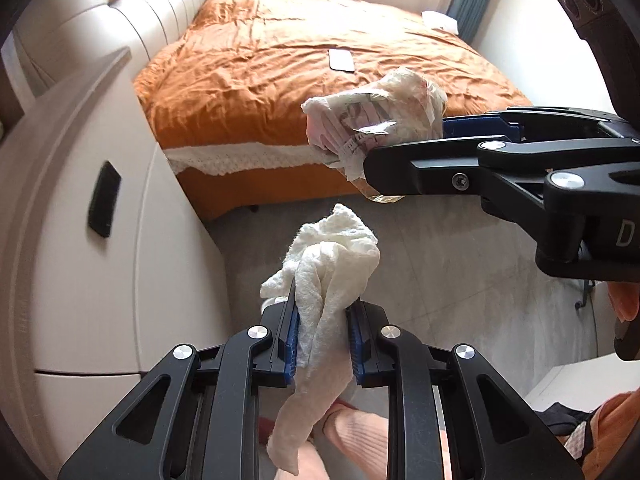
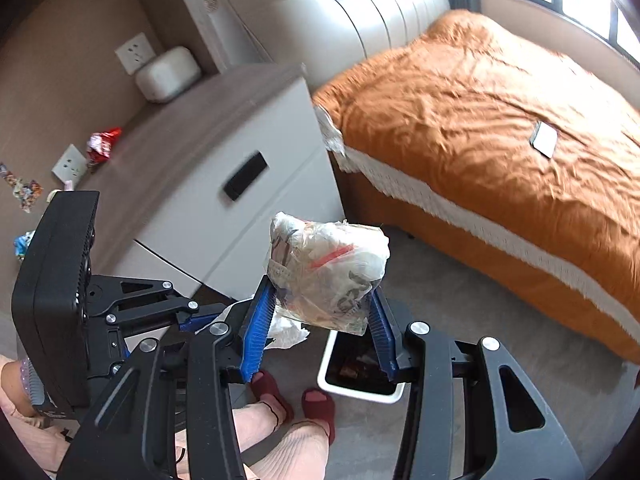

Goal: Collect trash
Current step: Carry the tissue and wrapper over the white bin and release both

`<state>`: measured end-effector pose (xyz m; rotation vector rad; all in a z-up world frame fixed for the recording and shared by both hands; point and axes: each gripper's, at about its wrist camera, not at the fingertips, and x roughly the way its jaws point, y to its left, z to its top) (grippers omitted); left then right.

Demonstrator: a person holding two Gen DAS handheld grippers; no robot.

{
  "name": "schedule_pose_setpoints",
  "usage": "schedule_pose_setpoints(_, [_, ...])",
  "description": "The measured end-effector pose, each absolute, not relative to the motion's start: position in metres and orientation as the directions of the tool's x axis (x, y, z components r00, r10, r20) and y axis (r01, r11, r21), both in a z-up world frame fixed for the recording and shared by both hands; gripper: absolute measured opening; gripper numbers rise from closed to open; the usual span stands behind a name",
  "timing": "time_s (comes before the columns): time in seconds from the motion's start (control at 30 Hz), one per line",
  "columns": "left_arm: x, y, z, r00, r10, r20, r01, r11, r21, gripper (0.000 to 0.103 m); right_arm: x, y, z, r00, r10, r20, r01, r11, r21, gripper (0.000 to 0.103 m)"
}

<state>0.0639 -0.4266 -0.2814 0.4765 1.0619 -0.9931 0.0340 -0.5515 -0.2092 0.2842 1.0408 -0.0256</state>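
Two grippers, left (image 1: 322, 344) clenched on tissue (image 1: 332, 264), right (image 2: 320, 320) on wrapper (image 2: 328, 268); trailing tissue may miss bin (image 2: 326, 364)

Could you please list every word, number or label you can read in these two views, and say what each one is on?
"D": a pale letter on the black body of the right gripper, seen from the left wrist view.
Dark print on the crumpled plastic wrapper in that gripper: too distorted to read.
Print on the red wrapper on the nightstand: too small and blurred.
Nothing readable on the white tissue or the phone.
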Motion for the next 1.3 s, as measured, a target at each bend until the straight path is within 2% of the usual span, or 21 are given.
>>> schedule_pose_setpoints(0.23, [0.071, -0.445, -0.387, 0.020, -0.407, -0.913, 0.847, 0.493, -0.201, 0.020, 0.043, -0.572, -0.315, 0.374, 0.164, -0.913, 0.242, 0.933, 0.267, 0.047])
schedule_pose_setpoints(0.47, [0.069, -0.460, -0.488, -0.044, -0.408, -0.912, 0.840, 0.480, -0.255, 0.021, 0.052, -0.564, -0.436, 0.239, 0.166, -0.957, 0.208, 0.954, 0.218, 0.047])
schedule_pose_setpoints(0.5, [0.070, -0.461, -0.503, -0.056, -0.412, -0.910, 0.831, 0.486, -0.271, 0.033, 0.052, -0.564, -0.449, 0.228, 0.164, -0.960, 0.203, 0.956, 0.211, 0.048])
schedule_pose_setpoints(0.53, [0.070, -0.461, -0.513, -0.065, -0.413, -0.909, 0.824, 0.491, -0.282, 0.073, 0.053, -0.565, -0.465, 0.214, 0.162, -0.963, 0.202, 0.958, 0.205, 0.062])
schedule_pose_setpoints(0.57, [0.072, -0.459, -0.524, -0.072, -0.416, -0.907, 0.816, 0.498, -0.293, 0.096, 0.053, -0.567, -0.476, 0.199, 0.162, -0.967, 0.205, 0.958, 0.203, 0.078])
schedule_pose_setpoints(0.6, [0.073, -0.459, -0.534, -0.057, -0.425, -0.904, 0.810, 0.510, -0.291, 0.098, 0.052, -0.569, -0.486, 0.198, 0.159, -0.967, 0.207, 0.958, 0.200, 0.097])
schedule_pose_setpoints(0.73, [0.076, -0.459, -0.551, -0.056, -0.420, -0.906, 0.801, 0.522, -0.292, 0.098, 0.052, -0.574, -0.511, 0.158, 0.128, -0.979, 0.202, 0.967, 0.158, 0.098])
schedule_pose_setpoints(0.93, [0.078, -0.449, -0.540, -0.032, -0.419, -0.907, 0.789, 0.547, -0.280, 0.098, 0.055, -0.565, -0.492, 0.175, 0.127, -0.976, 0.188, 0.969, 0.160, 0.098])
schedule_pose_setpoints(1.1, [0.083, -0.438, -0.488, 0.017, -0.452, -0.892, 0.777, 0.567, -0.273, 0.098, 0.056, -0.553, -0.447, 0.216, 0.124, -0.968, 0.178, 0.970, 0.164, 0.098])
schedule_pose_setpoints(1.3, [0.090, -0.423, -0.392, 0.107, -0.512, -0.853, 0.731, 0.622, -0.282, 0.098, 0.059, -0.539, -0.352, 0.323, 0.116, -0.939, 0.156, 0.972, 0.174, 0.098])
